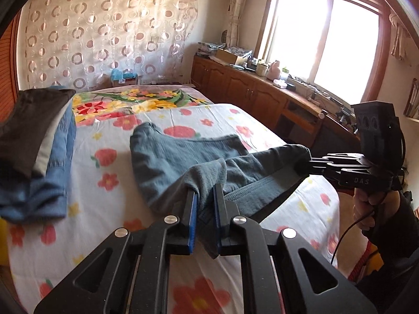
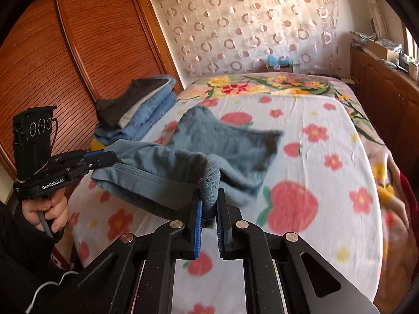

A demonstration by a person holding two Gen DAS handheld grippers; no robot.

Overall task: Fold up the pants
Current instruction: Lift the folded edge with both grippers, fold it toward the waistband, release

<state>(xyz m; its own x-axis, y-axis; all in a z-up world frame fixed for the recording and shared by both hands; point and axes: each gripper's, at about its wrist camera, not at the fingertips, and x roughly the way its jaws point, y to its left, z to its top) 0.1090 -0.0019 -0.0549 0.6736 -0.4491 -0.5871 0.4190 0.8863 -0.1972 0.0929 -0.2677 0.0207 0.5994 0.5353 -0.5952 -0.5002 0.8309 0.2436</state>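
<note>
Both the left gripper (image 1: 205,196) and right gripper (image 2: 209,204), clamped on the blue-grey pants' (image 1: 167,157) waistband, risk losing it if the trailing legs drag.

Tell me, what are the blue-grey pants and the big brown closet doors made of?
The pants look like soft, fuzzy knit cloth, maybe fleece: the edge by the right gripper is nubbly. The closet doors look like glossy reddish wood with thin slats, possibly veneer.

Home bedroom, bed (image 1: 110,141) with flowered sheet, louvred wooden wardrobe (image 2: 52,52), patterned curtain (image 1: 104,31), cluttered sideboard (image 1: 248,86) under window (image 1: 327,41)
</note>
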